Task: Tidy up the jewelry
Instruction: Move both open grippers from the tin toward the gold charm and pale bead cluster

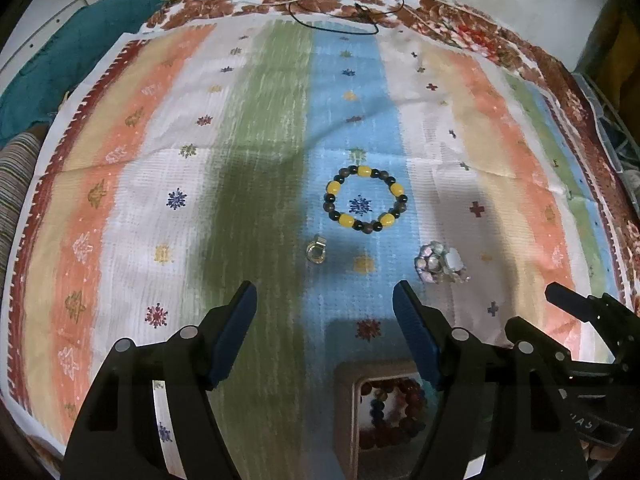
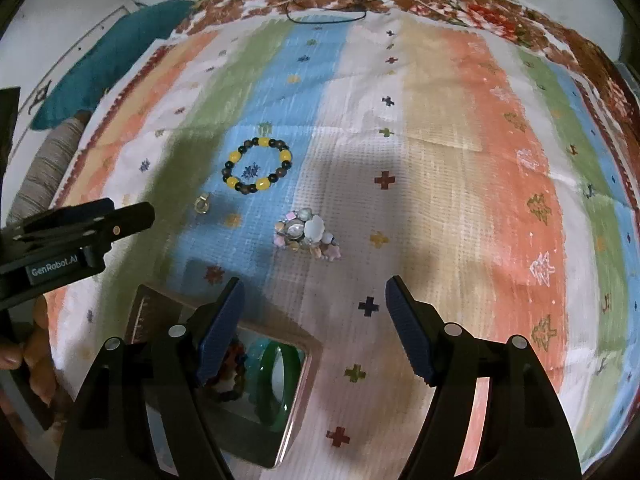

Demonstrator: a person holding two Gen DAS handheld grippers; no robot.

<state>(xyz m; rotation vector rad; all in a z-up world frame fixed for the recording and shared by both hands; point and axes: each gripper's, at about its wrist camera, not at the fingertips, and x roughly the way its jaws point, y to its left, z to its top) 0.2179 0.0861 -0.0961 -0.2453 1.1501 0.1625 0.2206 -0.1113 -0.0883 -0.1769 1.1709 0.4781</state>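
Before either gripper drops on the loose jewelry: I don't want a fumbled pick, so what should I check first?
1. Left gripper empty, jaws apart: ok.
2. Right gripper empty, jaws apart: ok.
3. Yellow-and-dark bead bracelet lies flat, apart from the others: ok.
4. Small ring lined up between left fingers: not ok, it lies farther ahead.
5. Shell-and-stone cluster one piece: cannot tell.
6. Box has room: cannot tell.

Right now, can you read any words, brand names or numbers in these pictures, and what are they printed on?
"GenRobot.AI": white letters on the black body of the left claw, seen from the right wrist camera.
"...IAS": a partial white marking on the right claw body, cut off, full word unreadable.
Nothing readable on the jewelry box or striped cloth.
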